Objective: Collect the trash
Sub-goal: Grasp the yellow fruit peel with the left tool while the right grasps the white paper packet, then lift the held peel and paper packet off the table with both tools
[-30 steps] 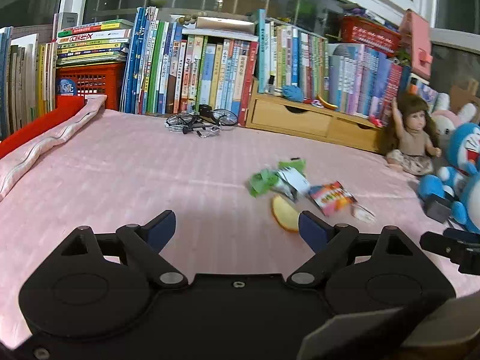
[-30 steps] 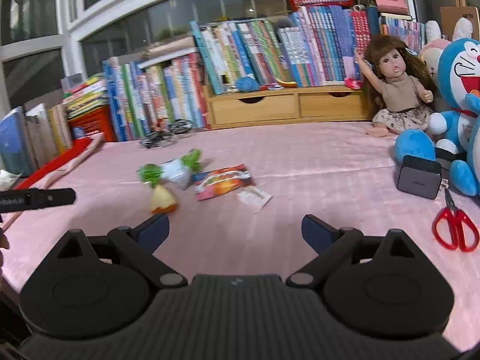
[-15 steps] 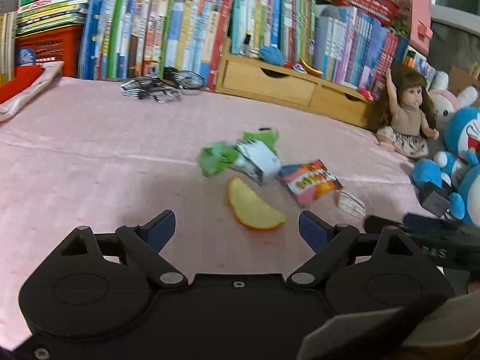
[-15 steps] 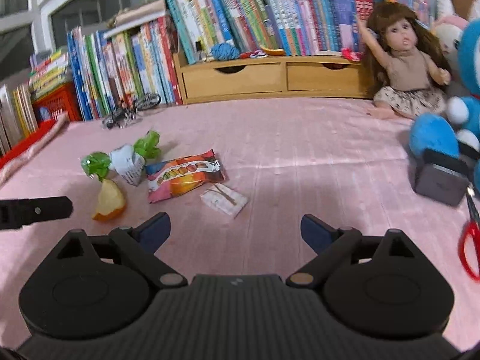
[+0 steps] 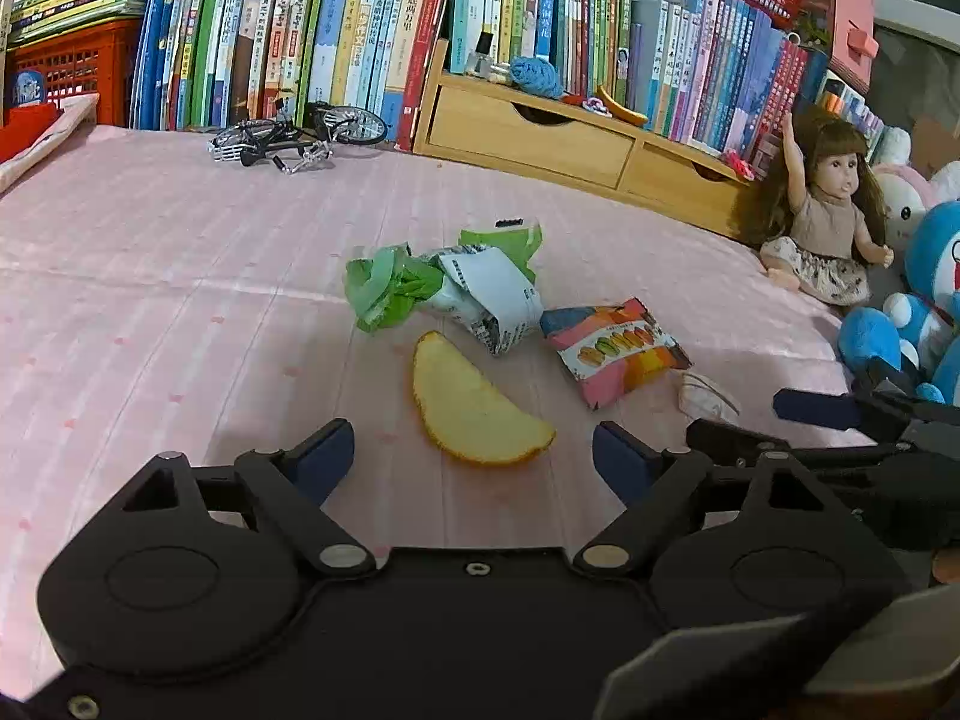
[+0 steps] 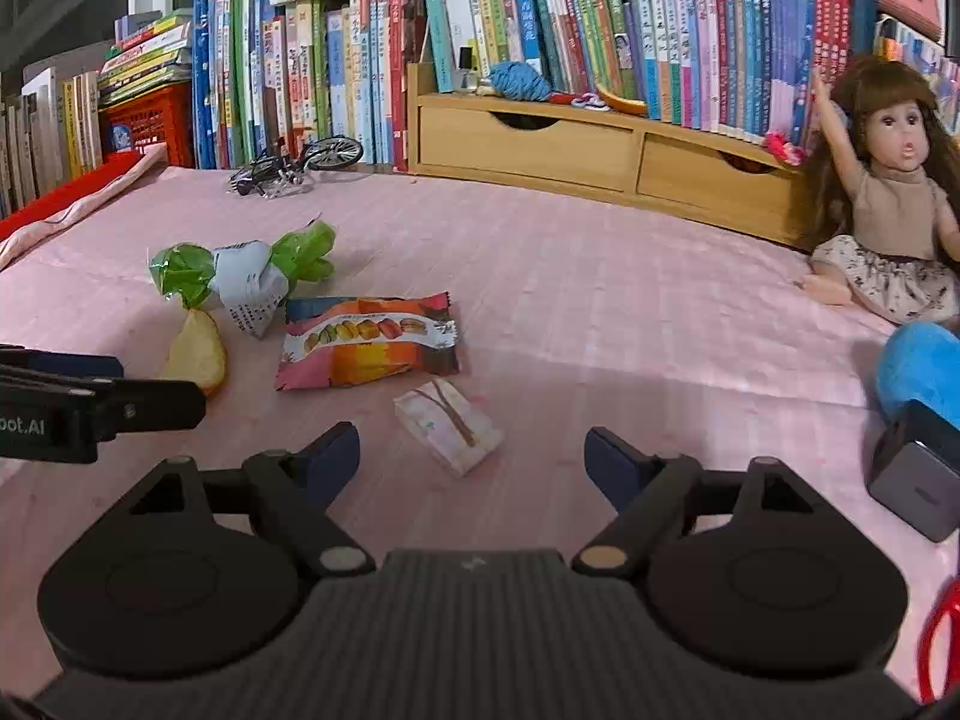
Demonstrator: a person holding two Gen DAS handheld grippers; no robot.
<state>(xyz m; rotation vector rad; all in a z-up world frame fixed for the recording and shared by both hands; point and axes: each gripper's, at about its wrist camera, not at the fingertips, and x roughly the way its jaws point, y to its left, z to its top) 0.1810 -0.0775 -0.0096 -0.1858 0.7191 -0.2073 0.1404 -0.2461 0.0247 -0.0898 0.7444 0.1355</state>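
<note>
Hovering low over the pink cloth [image 5: 150,276], the left gripper [image 5: 474,459] gapes wide, the yellow peel [image 5: 474,408] lying just ahead between its fingers. The right gripper [image 6: 471,450] spreads wide too, small white packet [image 6: 450,429] between its tips, macaron wrapper [image 6: 369,342] beyond.

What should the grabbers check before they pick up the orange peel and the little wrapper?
1. Left gripper open: ok.
2. Orange peel lined up between the left fingers: ok.
3. Right gripper open: ok.
4. Small wrapper lined up between the right fingers: ok.
5. Snack packet clear of the small wrapper: ok, a gap shows.
6. A bin or bag ready for the trash: cannot tell, none in view.
</note>
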